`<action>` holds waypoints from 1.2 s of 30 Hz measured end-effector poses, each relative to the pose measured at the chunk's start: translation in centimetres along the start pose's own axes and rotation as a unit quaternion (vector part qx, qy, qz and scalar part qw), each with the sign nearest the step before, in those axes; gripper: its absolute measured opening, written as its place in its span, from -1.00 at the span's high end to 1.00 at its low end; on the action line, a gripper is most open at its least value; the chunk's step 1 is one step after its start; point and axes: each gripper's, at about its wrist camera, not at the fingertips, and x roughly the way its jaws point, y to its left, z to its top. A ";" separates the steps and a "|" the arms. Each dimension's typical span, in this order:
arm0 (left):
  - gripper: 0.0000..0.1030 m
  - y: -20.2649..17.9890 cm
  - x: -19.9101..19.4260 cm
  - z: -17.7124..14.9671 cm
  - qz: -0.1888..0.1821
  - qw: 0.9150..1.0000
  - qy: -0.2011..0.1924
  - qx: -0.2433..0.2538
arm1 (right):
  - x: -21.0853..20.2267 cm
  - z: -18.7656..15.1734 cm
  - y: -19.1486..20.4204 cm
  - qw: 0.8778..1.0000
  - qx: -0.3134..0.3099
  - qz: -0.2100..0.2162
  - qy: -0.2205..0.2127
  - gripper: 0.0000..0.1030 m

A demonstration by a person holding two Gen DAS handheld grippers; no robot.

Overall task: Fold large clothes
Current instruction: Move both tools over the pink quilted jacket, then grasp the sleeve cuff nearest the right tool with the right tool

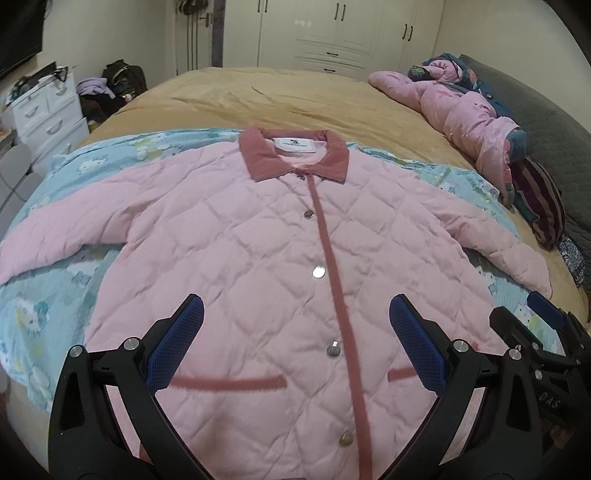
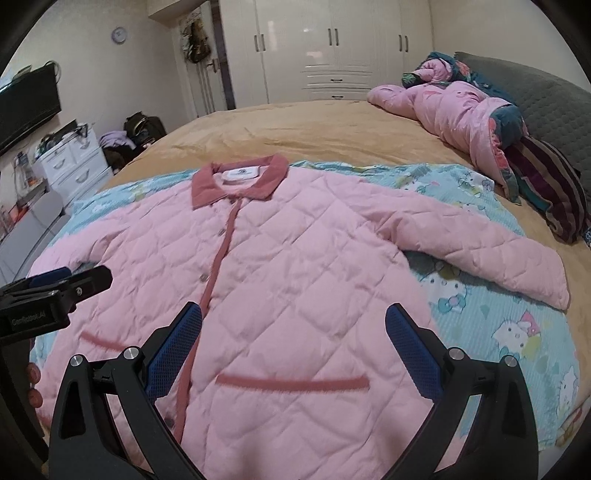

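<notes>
Bedding heap [image 2: 476, 122] crowds jacket's [image 2: 280, 280] right sleeve.

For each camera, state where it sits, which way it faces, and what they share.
Left wrist: sits on the left gripper, above the jacket hem, facing the collar; the open fingers frame it, right gripper at the edge.
Right wrist: sits on the right gripper, farther toward the right sleeve, facing likewise; left gripper shows at the edge.
Shared: jacket, bed, wardrobe.

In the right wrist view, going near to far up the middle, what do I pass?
right gripper → pink quilted jacket → its dark pink collar → tan bedspread → white wardrobe.
</notes>
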 end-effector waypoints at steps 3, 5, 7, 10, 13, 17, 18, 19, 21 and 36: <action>-0.83 -0.7 1.4 1.3 -0.006 1.000 0.009 0.008 | 0.9 1.4 -1.5 1.000 0.015 -0.015 -0.008 -0.92; -0.83 -1.2 2.5 2.3 -0.007 1.000 0.012 0.014 | 1.7 2.1 -2.5 0.999 0.026 -0.026 -0.007 -0.92; -0.83 -1.7 3.3 3.1 -0.007 1.000 0.016 0.021 | 2.5 2.7 -3.7 0.999 0.036 -0.040 -0.004 -0.92; -0.83 -2.5 4.6 4.2 -0.008 0.999 0.020 0.031 | 3.7 3.4 -5.7 0.997 0.053 -0.064 0.003 -0.92; -0.83 -3.1 6.0 5.2 -0.013 0.999 0.027 0.034 | 5.4 3.7 -8.0 0.993 0.082 -0.079 0.016 -0.92; -0.83 -4.0 8.1 6.2 -0.008 0.998 0.037 0.043 | 7.0 3.8 -11.3 0.988 0.115 -0.103 0.027 -0.92; -0.83 -4.1 8.6 6.3 -0.009 0.998 0.039 0.042 | 7.4 3.8 -12.2 0.986 0.123 -0.113 0.029 -0.92; -0.83 -4.3 9.1 6.5 -0.011 0.998 0.041 0.042 | 7.9 3.8 -13.3 0.983 0.135 -0.119 0.033 -0.92; -0.83 -4.6 10.1 6.6 -0.011 0.998 0.048 0.045 | 8.6 3.6 -15.1 0.979 0.159 -0.125 0.037 -0.92; -0.83 -4.8 15.6 7.8 -0.002 0.997 0.070 0.039 | 10.1 -0.5 -31.9 0.886 0.428 -0.177 0.029 -0.92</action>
